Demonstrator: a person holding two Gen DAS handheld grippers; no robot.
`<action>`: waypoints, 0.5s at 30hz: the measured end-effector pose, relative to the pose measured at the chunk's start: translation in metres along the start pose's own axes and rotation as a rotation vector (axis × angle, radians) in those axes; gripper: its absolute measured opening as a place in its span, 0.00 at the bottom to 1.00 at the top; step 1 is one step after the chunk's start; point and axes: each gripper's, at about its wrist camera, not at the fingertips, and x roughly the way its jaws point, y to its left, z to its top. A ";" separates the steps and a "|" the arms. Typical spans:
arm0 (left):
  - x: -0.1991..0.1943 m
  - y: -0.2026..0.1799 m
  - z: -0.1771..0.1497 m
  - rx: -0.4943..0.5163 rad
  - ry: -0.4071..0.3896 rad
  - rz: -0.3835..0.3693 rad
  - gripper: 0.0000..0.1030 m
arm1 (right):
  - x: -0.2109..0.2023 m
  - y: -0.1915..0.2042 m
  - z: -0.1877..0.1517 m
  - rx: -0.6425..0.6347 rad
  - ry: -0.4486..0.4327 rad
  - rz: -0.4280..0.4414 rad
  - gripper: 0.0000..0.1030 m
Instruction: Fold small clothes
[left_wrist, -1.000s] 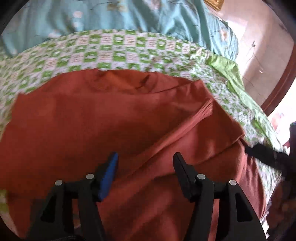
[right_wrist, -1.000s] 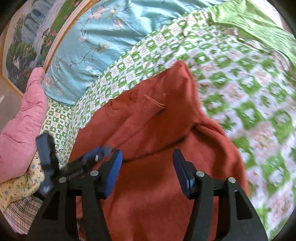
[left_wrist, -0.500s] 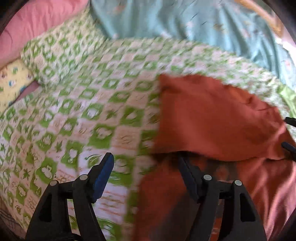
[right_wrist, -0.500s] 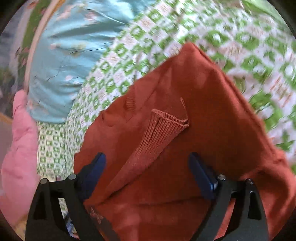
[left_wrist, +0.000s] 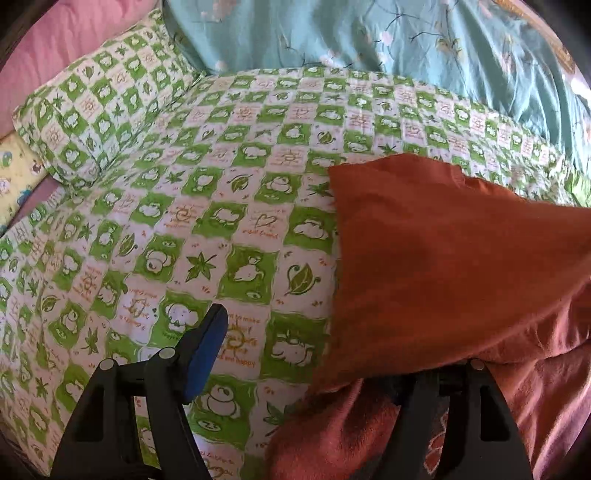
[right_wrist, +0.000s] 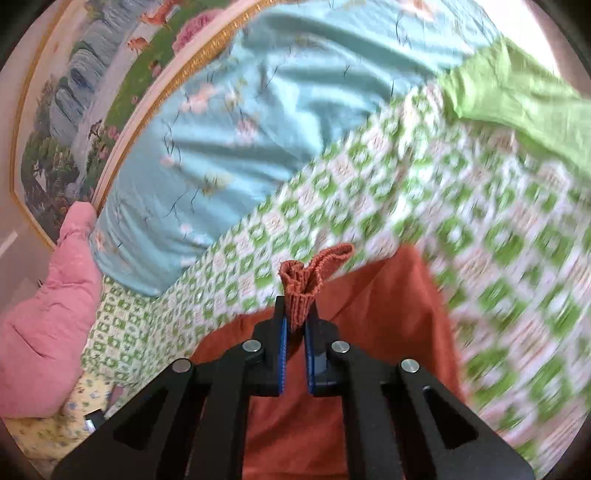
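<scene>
A rust-orange knit sweater (left_wrist: 443, 258) lies on the green-and-white patterned bedspread (left_wrist: 184, 221), filling the right side of the left wrist view. My left gripper (left_wrist: 306, 354) is open; its left blue pad (left_wrist: 205, 347) is over the bedspread, and the right finger is hidden under a lifted fold of the sweater. My right gripper (right_wrist: 294, 332) is shut on the sweater's ribbed cuff (right_wrist: 306, 280), which bunches up above the pads. The rest of the sweater (right_wrist: 369, 332) hangs below it.
A teal floral quilt (left_wrist: 369, 44) lies along the far side of the bed. A pink pillow (right_wrist: 44, 314) and a green-checked pillow (left_wrist: 92, 110) are at the left. A lime-green cloth (right_wrist: 517, 99) lies at the far right. A framed landscape painting (right_wrist: 92, 74) hangs behind.
My right gripper closed on the ribbed cuff and lifted it. My left gripper swung left off the sweater, so bedspread now fills its view; a fold of sweater now covers its right finger.
</scene>
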 end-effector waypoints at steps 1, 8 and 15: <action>0.001 -0.002 -0.002 0.007 0.003 0.014 0.71 | 0.003 -0.006 0.001 0.007 0.019 -0.013 0.09; -0.012 0.011 -0.006 -0.036 -0.030 0.005 0.69 | 0.021 -0.035 -0.019 0.005 0.110 -0.056 0.09; -0.001 -0.005 -0.021 0.018 0.030 0.020 0.69 | 0.023 -0.051 -0.023 -0.048 0.122 -0.172 0.08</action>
